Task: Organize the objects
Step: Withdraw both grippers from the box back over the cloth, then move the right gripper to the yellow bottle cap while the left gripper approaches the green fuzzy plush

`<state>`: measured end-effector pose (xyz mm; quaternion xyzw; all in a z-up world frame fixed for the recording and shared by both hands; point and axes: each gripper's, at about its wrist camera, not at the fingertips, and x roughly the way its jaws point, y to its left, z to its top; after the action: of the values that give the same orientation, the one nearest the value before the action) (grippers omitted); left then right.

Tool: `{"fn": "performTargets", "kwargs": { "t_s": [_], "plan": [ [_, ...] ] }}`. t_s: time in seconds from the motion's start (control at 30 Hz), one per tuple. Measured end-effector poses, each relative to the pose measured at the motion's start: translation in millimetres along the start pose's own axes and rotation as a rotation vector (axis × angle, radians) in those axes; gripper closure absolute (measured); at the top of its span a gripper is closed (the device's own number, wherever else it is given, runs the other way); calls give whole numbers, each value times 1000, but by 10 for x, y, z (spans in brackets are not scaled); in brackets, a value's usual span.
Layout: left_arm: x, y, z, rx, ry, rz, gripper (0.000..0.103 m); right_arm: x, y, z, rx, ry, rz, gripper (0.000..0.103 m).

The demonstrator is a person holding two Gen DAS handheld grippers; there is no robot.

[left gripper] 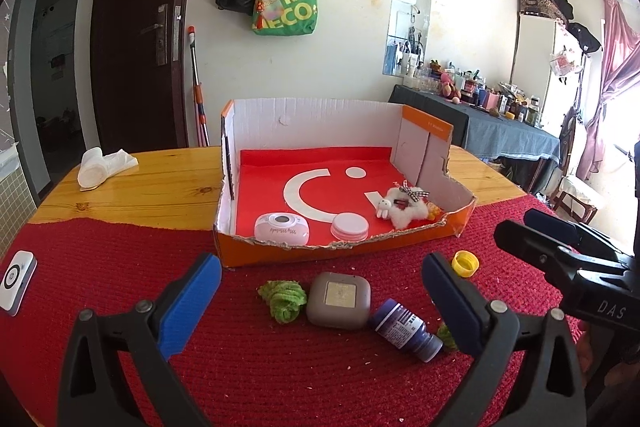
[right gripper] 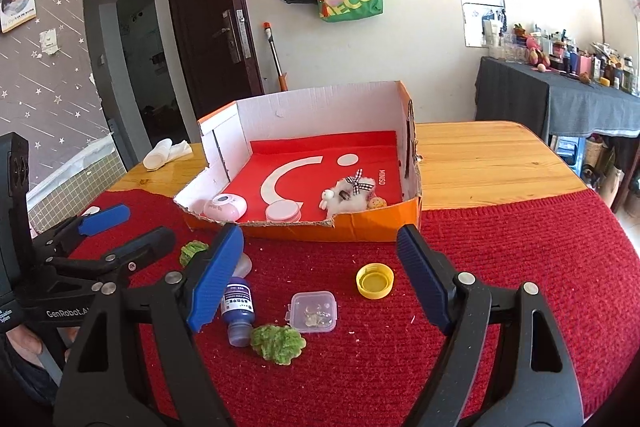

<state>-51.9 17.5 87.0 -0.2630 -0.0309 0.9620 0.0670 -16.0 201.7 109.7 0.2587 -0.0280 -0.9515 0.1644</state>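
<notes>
Loose bits on the red mat, not yet in the box: grey case and green scrunchie sit between my left gripper fingers, blue bottle nr the right-hand pad. Clear tub and yellow cap lie between right gripper fingers. Both spread wide, empty. I'd say I'm between picks; next: drop onto one item and close.

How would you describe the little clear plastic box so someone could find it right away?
Start at the orange cardboard box on the red mat. In front of it, just below the yellow cap, sits the clear plastic box, the only see-through, square-lidded item there.
</notes>
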Motion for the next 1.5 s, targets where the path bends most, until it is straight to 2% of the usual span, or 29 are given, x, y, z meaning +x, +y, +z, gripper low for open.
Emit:
{"fn": "performTargets", "kwargs": {
  "t_s": [0.4,1.07,1.33,1.5],
  "plan": [
    [62,-42,-167,-7,38,-7,1,122,-16,-181,8,56,-20,24],
    [154,37,-156,-26,76,-30,1,237,-30,-167,11,80,-38,24],
    [220,99,-86,-17,107,-71,1,329,-40,-107,5,105,-51,24],
    [324,131,-67,-11,160,-114,1,377,-40,-84,-17,128,-53,24]
  ]
}}
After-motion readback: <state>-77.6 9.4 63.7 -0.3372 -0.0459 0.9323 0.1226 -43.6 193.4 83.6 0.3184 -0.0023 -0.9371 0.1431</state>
